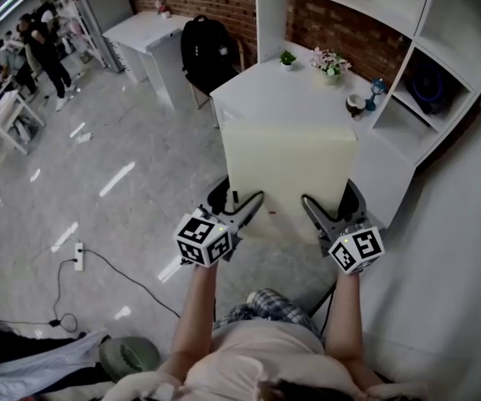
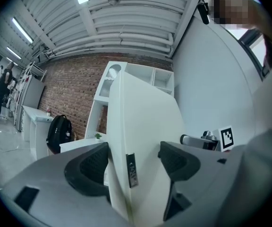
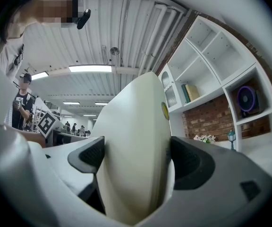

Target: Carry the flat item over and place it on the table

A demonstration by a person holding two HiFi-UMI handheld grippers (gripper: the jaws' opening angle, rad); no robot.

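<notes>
One white table (image 1: 299, 86) stands ahead of me against the shelf unit (image 1: 441, 57), and the flat cream panel (image 1: 289, 170) hangs in front of it, covering its near part in the head view; I cannot tell whether the far edge touches the top. A black backpack (image 1: 209, 50) sits just left of the table. My left gripper (image 1: 249, 207) pinches the panel's near edge at its left end, both pads pressed on it (image 2: 133, 162). My right gripper (image 1: 314, 209) clamps the same edge further right, its jaws tight on both faces (image 3: 136, 157). A flower pot (image 1: 331, 62) and a small green plant (image 1: 288, 58) stand at the table's far side.
</notes>
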